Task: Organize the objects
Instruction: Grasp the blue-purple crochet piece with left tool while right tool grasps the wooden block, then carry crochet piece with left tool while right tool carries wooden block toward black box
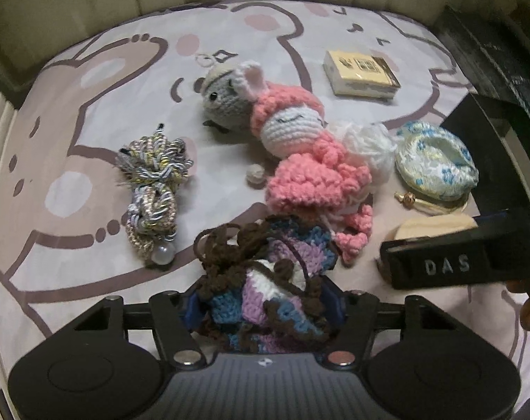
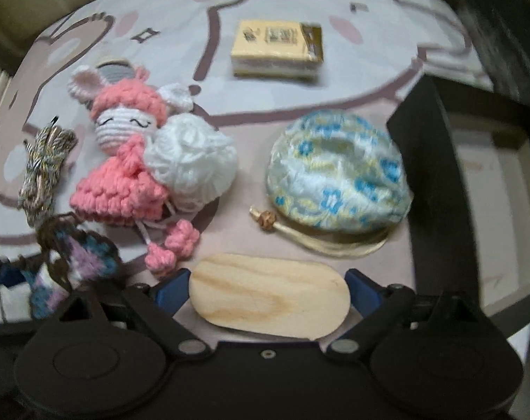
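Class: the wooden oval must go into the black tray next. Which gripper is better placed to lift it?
Right gripper: its open jaws flank the wooden oval, beside the black tray. The left gripper holds a crochet piece.

Black gripper [image 1: 265,306], blue pads [image 2: 170,288], "DAS" marking, possibly.

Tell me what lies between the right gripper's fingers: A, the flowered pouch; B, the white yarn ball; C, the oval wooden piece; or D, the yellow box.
C: in the right wrist view the wooden piece lies between the right gripper's blue fingers, while the other three things lie farther out on the sheet.
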Tool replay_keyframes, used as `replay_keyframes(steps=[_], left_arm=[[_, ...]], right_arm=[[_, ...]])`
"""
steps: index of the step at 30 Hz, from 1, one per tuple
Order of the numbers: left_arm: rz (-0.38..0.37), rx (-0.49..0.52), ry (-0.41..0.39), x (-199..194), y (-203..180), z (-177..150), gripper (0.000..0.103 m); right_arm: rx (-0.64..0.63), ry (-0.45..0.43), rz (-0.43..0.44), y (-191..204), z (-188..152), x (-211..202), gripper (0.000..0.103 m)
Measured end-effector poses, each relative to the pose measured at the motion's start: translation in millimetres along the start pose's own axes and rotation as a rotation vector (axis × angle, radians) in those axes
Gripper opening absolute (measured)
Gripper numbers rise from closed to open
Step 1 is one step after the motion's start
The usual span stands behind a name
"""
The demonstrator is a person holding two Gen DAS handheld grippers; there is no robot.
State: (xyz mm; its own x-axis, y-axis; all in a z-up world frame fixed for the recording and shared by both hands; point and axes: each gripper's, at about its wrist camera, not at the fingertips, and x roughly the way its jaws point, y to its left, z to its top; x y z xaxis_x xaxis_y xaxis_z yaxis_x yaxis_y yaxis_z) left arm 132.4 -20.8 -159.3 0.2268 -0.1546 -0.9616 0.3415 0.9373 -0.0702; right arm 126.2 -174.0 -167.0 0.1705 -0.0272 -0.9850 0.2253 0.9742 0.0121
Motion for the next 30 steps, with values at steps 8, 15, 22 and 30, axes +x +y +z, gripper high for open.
replay_keyframes(steps=[8,15,22,30], left_arm=[[-0.007,-0.091,-0.054,-21,12,3,0.064],[0.0,-0.16,-0.121,-43,23,5,0.064],[0.009,-0.2,-0.206,-69,27,5,0.064],[0.026,-0.221,-0.283,-92,28,4,0.064]], right_arm=[[-0.033,-0.082,0.024,-3,2,-23,0.094],[-0.038,-0.183,0.02,-9,3,-50,0.094],[-0.039,-0.277,0.049,-13,0,-76,0.094],[-0.043,-0.367,0.057,-18,-2,-98,0.094]])
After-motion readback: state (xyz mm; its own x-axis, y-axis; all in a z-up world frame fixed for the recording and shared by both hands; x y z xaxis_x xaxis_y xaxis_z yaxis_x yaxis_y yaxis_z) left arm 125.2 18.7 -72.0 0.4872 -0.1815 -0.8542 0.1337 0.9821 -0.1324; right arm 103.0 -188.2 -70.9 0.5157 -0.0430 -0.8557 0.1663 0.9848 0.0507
